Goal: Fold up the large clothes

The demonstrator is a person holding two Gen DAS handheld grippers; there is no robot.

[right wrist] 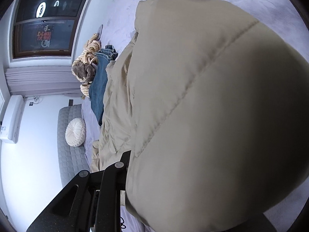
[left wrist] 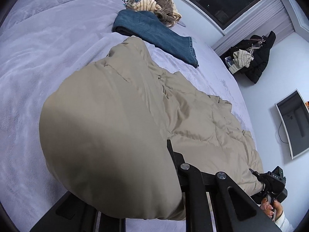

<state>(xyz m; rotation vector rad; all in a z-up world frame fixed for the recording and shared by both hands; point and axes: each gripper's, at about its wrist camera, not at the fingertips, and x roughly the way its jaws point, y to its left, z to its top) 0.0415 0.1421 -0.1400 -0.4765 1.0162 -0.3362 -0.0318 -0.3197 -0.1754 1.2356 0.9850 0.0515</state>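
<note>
- The left gripper [left wrist: 170, 154] is clamped on a bulging fold of the tan quilted coat [left wrist: 119, 119]; one black finger [left wrist: 171, 150] shows at the fabric's edge, the other is buried under the puffed cloth.
- From that grip the coat billows toward 10 o'clock and its flatter part runs out toward 3 o'clock across the lavender bedspread [left wrist: 38, 67].
- At 4 o'clock in the left wrist view the right gripper [left wrist: 255, 174] bites the coat's far hem, with the person's hand [left wrist: 270, 208] on its handle just below.
- In the right wrist view the right gripper's fingertips are swallowed by the coat; only one finger [right wrist: 125, 158] shows, against a raised padded fold that fills the frame from 12 to 5 o'clock, so the jaws are closed on the coat.
- Beyond the coat at 1 o'clock in the left view lie folded blue jeans [left wrist: 154, 36], just beside it.
- Further along at 12 o'clock a heap of striped and brown clothes [left wrist: 154, 3] touches the jeans.
- At 9 o'clock in the right view, a round cream cushion [right wrist: 75, 132] rests on a grey quilted headboard [right wrist: 70, 154].
</note>
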